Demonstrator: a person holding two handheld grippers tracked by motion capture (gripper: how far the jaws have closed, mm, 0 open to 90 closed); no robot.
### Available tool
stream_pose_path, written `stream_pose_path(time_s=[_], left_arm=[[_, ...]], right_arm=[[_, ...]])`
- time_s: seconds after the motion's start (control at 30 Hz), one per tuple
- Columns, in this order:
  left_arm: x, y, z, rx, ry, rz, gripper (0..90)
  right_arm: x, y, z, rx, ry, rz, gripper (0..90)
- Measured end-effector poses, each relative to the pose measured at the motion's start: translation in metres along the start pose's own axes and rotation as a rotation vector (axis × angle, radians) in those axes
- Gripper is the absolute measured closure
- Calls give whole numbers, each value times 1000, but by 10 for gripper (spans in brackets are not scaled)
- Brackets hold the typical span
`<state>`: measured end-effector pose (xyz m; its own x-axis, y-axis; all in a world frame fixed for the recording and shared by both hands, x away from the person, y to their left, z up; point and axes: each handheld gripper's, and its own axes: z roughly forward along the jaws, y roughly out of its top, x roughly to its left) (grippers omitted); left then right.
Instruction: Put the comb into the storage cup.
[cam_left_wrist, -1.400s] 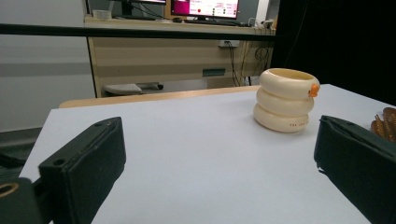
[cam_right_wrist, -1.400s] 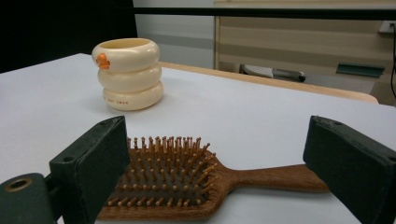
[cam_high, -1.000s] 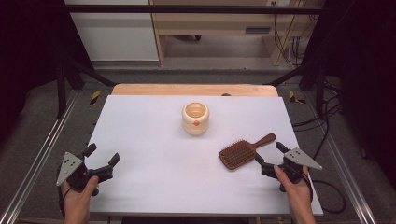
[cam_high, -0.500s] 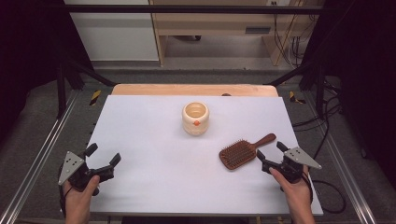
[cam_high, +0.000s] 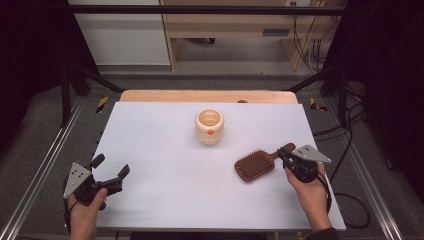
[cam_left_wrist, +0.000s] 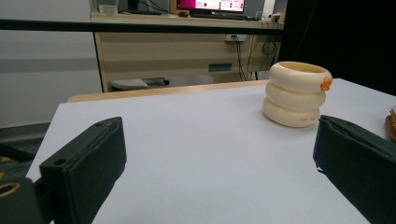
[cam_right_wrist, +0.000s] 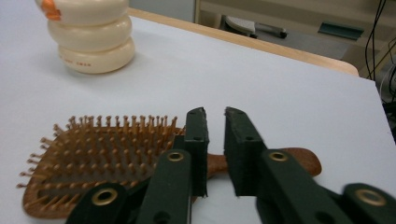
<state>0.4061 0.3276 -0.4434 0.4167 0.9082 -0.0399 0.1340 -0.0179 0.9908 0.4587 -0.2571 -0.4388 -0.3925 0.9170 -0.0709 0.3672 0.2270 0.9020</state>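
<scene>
A wooden hairbrush (cam_high: 254, 166) lies bristles up on the white table, with its handle pointing right. My right gripper (cam_high: 281, 152) stands over the handle near its end. In the right gripper view its jaws (cam_right_wrist: 215, 114) have just been closing and leave only a narrow gap. The hairbrush (cam_right_wrist: 102, 154) handle shows through that gap and runs on to either side. I cannot tell whether the pads touch it. A cream ringed pot (cam_high: 209, 127) with an orange dot stands mid-table. At the near left, my left gripper (cam_high: 111, 166) stands wide open and holds nothing; the pot (cam_left_wrist: 296, 93) lies ahead of it.
The white table (cam_high: 150, 140) has a wooden strip along its far edge. Metal rails run along both sides. Cables lie on the floor at the right. A desk and cabinets stand beyond the table.
My right gripper has moved up and left onto the brush handle, and its jaws have gone from wide apart to nearly together. The brush, the pot and my left gripper have kept still.
</scene>
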Motion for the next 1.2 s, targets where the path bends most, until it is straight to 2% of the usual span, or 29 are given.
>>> stream_pose_path(time_s=[0.1, 0.27, 0.3, 0.47, 0.6, 0.73, 0.97, 1.2], left_arm=[[0, 0, 0, -2, -5, -2, 28], [0, 0, 0, 0, -5, 3, 28], [0, 0, 0, 0, -5, 3, 28], [0, 0, 0, 1, -5, 3, 29], [0, 0, 1, 1, -4, 3, 29], [0, 0, 1, 1, -3, -1, 29], [1, 0, 2, 7, -9, 11, 29], [4, 0, 2, 5, -2, 4, 29]], right_arm=[[-4, 7, 5, 22, 5, -4, 875], [-16, 27, 21, 105, 0, -37, 900], [-16, 27, 21, 105, 0, -37, 900], [-30, 33, 39, 180, 8, -13, 900], [-36, 35, 54, 228, 16, -7, 900], [-40, 38, 65, 238, 20, 17, 900], [-45, 36, 83, 268, 7, 28, 900], [-43, 31, 91, 304, 12, 13, 900]])
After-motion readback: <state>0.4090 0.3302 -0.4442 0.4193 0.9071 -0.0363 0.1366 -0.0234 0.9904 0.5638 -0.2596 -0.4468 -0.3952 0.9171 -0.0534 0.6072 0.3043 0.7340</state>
